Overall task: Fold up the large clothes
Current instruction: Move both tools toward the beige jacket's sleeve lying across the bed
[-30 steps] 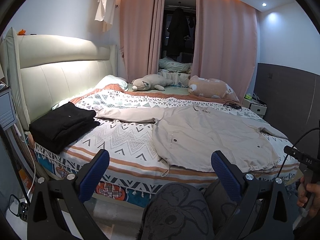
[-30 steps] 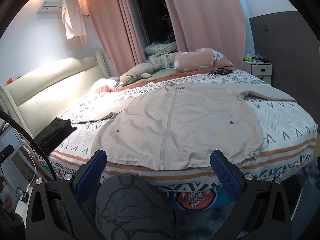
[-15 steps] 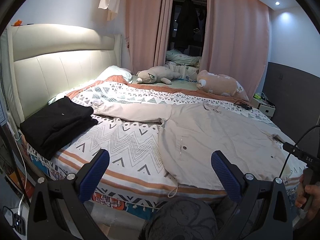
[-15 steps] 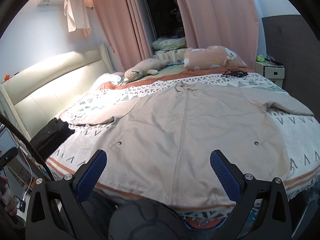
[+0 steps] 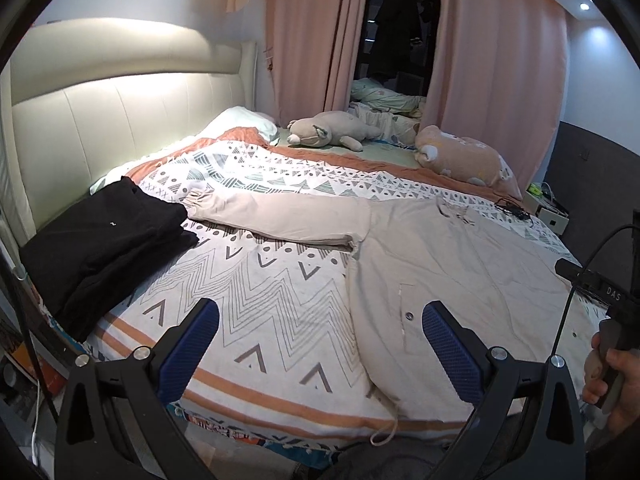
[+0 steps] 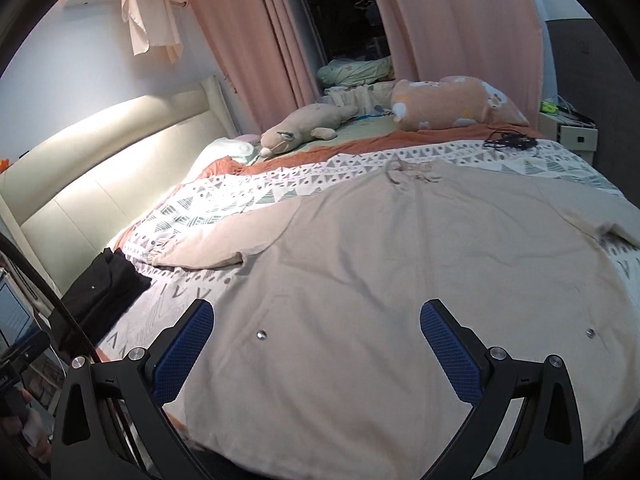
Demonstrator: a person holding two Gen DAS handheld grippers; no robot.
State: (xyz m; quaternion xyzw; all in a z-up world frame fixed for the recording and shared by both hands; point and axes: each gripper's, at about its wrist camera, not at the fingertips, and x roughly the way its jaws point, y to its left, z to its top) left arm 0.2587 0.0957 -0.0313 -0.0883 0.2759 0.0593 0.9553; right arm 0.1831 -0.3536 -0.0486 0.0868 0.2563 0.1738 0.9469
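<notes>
Across the bedspread (image 5: 256, 280), flat beige jacket (image 6: 380, 280), both grippers (image 6: 316, 344) agape above.

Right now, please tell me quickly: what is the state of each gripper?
Left gripper: open, holding nothing, above the bed edge.
Right gripper: open, holding nothing, above the beige jacket.

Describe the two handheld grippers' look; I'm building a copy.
Both the left gripper and right gripper have black angular frames, silver bolts and blue dimpled finger pads. A black cable arcs above the other handle, whose top bears white "DAS" lettering.
</notes>
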